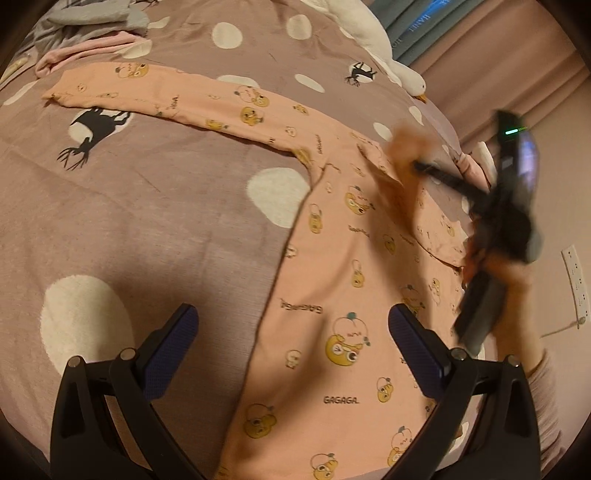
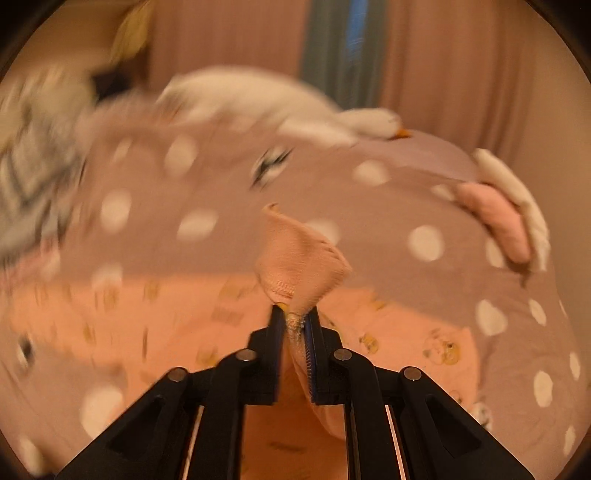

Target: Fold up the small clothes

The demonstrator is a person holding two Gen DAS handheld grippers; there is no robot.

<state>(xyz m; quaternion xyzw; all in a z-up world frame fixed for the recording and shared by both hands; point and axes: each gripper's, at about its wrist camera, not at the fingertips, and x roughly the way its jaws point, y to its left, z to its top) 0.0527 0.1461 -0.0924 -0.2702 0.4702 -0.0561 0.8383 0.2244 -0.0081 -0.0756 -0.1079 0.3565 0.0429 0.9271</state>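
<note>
The right gripper (image 2: 295, 314) has its jaws nearly closed, pinching a bunched fold of the peach shirt's (image 1: 332, 295) cuff (image 2: 299, 258); the fabric stands up in a crumpled cone above the fingertips, toward 12 o'clock in the right wrist view. In the left wrist view that same gripper (image 1: 417, 164) shows at about 2 o'clock, blurred, gripped by a person's hand (image 1: 506, 269) with a pale sleeve (image 1: 543, 376) below it, the lifted cloth smeared at its tip.

The left gripper (image 1: 291, 332) hangs with its jaws wide apart and nothing between them. Its left blue pad (image 1: 170, 350) sits over the bedspread (image 1: 129, 221), and its right pad (image 1: 413, 350) over the shirt's body.

The shirt lies flat on the bed, printed with yellow cartoon figures and the word GAGAGA. Its body runs from 6 o'clock up toward the centre of the left wrist view, and one long sleeve (image 1: 177, 99) stretches away toward 10 o'clock, ending near a black deer print (image 1: 92, 133).

The bedspread is mauve with white dots. At 11 o'clock lies a heap of grey and pink clothes (image 1: 85, 29). A white plush goose (image 1: 376, 44) rests at 1 o'clock along the far edge, its orange beak pointing right. Pink curtains (image 2: 443, 74) hang beyond, and a folded pink item (image 2: 495, 225) lies at 3 o'clock in the right wrist view, beside a white cloth (image 2: 517, 199).
</note>
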